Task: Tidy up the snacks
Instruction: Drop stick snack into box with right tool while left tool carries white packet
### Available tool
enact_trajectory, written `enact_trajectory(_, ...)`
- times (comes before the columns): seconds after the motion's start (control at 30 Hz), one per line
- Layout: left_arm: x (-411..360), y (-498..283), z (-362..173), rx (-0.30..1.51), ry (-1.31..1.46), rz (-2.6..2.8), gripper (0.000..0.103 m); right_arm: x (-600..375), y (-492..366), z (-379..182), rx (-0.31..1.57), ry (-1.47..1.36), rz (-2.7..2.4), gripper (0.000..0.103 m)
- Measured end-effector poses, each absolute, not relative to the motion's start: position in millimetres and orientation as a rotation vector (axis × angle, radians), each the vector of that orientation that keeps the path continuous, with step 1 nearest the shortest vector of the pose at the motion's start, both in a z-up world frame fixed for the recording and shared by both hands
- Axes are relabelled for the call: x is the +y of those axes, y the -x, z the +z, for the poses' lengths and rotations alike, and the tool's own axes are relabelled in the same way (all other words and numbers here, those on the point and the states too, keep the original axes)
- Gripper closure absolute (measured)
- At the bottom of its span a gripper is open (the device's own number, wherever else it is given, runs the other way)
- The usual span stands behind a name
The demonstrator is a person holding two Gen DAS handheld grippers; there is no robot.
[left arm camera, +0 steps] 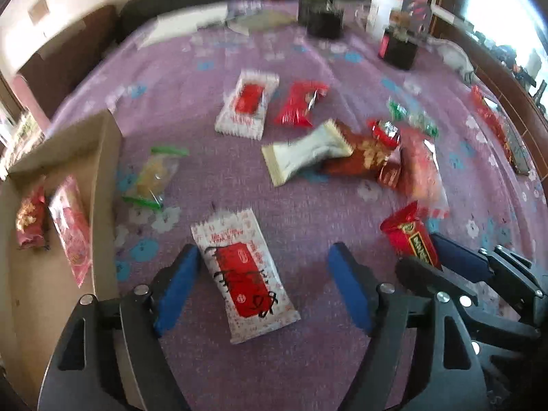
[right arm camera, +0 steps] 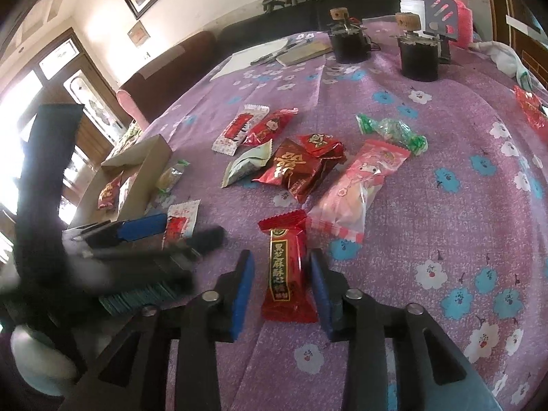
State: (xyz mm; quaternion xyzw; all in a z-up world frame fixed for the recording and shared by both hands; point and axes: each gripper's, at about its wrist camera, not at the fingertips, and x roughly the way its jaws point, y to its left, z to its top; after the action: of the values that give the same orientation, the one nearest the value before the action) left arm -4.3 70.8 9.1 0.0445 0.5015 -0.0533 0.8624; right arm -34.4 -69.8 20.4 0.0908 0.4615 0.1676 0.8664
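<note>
Snacks: loose on the purple table (right arm camera: pixel 428 157)
Left claw (left arm camera: pixel 263 267): wide, white-red packet (left arm camera: pixel 245 277) lying free between
Right claw (right arm camera: pixel 281 270): slightly parted, seemingly clear of the red candy (right arm camera: pixel 286 274)

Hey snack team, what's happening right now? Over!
Left hand-held gripper open around white-and-red wafer packet. Right hand-held gripper open around red sesame candy packet, not squeezing. Cardboard box holds two snacks. Nothing blocking.
</note>
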Motion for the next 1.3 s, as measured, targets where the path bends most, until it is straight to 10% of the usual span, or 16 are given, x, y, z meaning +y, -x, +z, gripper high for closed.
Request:
enact_trajectory(0.1,77.7,6.0,12.3,1.041,-0.068,-0.121,0.041,-68.5,36.8,20.5,0.961,-0.176,0.342,0.068)
enact_trajectory(0.17,79.2,8.8,16.2,1.041,-0.078,-0.138,0.072,-65.6,38.1,21.1,0.955,-0.146,0.324,0.073)
enact_trajectory(0.83,228.4,49.1,91.5,0.920,0.293,-0.187,0.072,-17.6,59.6,81.5,0.867,-0.145,0.443,0.081)
enact_trajectory(1.3,329.2,18.6,43.7,1.004,0.393,0.006,0.072,146.2,27.8,63.9,1.033,-0.046,0.679,0.081)
